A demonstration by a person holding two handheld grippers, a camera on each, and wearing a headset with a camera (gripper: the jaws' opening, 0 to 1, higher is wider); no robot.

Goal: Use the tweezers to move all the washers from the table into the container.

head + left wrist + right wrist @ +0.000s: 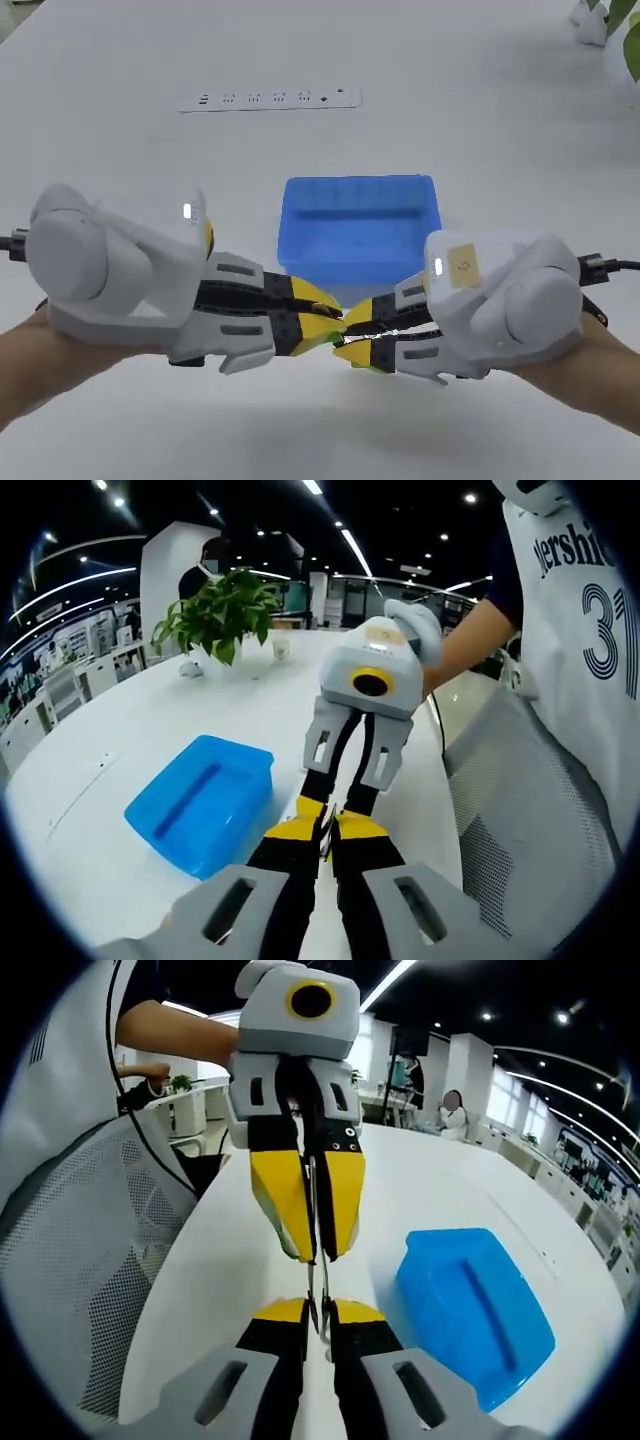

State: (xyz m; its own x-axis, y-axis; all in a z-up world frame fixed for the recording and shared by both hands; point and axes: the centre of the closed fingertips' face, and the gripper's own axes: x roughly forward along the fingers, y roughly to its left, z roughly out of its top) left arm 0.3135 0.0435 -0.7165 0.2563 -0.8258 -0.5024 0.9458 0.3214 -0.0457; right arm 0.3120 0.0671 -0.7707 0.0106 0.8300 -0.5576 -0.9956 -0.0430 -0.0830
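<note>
"Just this side of the blue container (350, 262), what are the two grippers doing?"

"Meeting tip to tip above the white surface (120, 130). The left gripper (338, 322) comes in from the left and the right gripper (346, 336) from the right, their yellow tips almost touching."

"And the tweezers?"

"Between them. In the right gripper view the tweezers (316, 1278) are thin metal strips running lengthwise through the left gripper's jaws, which are closed on them, and down into the right gripper's own jaws."

"Are the right jaws closed as well?"

"Yes. They're drawn together on the tweezers' other end, with only the metal in the slit between them. The left gripper view shows the same narrow line of steel between its own yellow tips."

"Where does the container sit?"

"Flat on the surface, open side up, just beyond the meeting jaws. Its inside looks plain blue — I can't make out anything small in it."

"Anything else around?"

"A white power strip (270, 98) lies well beyond the container, and a leafy plant (218, 608) stands at the far end of the surface."
</note>
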